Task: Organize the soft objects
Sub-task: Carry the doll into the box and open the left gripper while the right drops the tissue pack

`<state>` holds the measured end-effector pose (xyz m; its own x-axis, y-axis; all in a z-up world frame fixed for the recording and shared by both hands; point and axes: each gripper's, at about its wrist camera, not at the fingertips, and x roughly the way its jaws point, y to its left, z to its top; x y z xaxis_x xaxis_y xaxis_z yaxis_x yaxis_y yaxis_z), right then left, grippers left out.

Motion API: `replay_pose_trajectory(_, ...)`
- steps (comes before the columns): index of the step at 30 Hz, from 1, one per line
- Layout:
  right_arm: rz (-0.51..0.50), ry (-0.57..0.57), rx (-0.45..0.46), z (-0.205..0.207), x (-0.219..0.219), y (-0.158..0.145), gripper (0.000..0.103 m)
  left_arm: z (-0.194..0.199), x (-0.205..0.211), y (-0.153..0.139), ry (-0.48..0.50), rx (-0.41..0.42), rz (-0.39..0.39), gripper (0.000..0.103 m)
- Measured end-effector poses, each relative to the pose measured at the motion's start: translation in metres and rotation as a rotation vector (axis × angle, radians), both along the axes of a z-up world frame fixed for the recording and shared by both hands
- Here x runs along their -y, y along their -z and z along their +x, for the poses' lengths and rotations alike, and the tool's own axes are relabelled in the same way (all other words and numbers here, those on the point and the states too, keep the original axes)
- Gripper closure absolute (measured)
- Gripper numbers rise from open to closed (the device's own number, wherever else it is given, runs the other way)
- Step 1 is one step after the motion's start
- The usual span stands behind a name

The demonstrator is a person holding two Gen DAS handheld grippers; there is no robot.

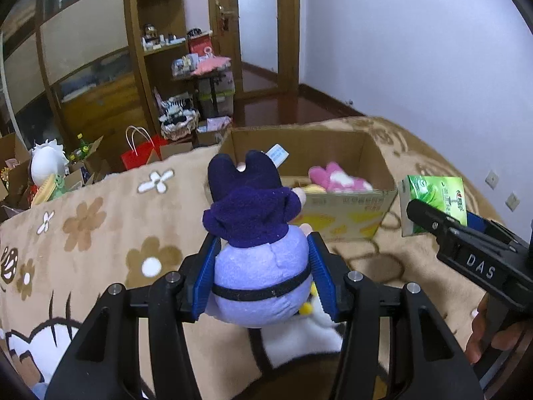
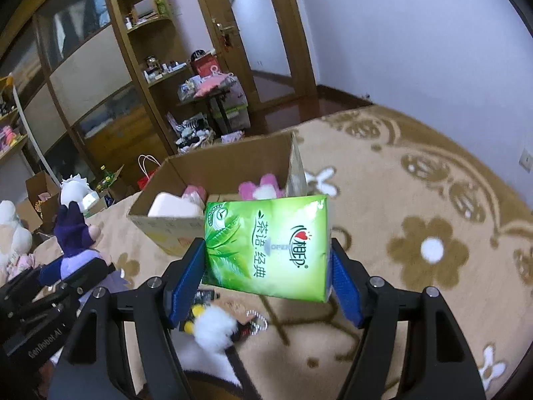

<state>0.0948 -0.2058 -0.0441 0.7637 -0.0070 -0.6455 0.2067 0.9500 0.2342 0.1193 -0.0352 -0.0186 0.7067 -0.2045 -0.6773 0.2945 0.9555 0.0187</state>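
My left gripper point(image 1: 263, 260) is shut on a purple plush toy point(image 1: 260, 250) with a dark navy top and holds it above the bed, just short of an open cardboard box point(image 1: 353, 213). My right gripper point(image 2: 266, 266) is shut on a green pack of tissues point(image 2: 266, 246), held above the bed in front of the same box point(image 2: 160, 223). The box holds a pink plush point(image 1: 336, 178) and a pale soft item point(image 2: 173, 205). The tissue pack point(image 1: 433, 200) and the right gripper show at the right of the left wrist view. The plush toy point(image 2: 73, 233) shows at the left of the right wrist view.
A beige flowered blanket point(image 2: 416, 200) covers the bed. A white fluffy toy with a keychain point(image 2: 216, 328) lies under the right gripper. Beyond the bed stand wooden shelves point(image 1: 160, 33), a red bag point(image 1: 140, 155), open boxes with clutter point(image 1: 50, 173) and a doorway point(image 1: 256, 16).
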Motion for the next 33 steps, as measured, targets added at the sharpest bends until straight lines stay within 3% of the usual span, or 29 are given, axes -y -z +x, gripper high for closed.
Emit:
replay_pose_trajectory(8, -0.042, -0.018, 0.045, 0.015, -0.006, -0.02, 0.028, 0.02, 0.016, -0.021, 0.037, 0.106, 0.07, 0.051)
replay_pose_trajectory(17, -0.083, -0.038, 0.054, 0.047, -0.01, -0.021, 0.028, 0.064, 0.032, -0.031, 0.042, 0.139, 0.074, 0.05)
replay_pose_trajectory(33, -0.071, -0.067, 0.002, 0.103, -0.003, 0.02, 0.028, 0.134, 0.033, 0.014, 0.017, 0.044, 0.046, 0.05)
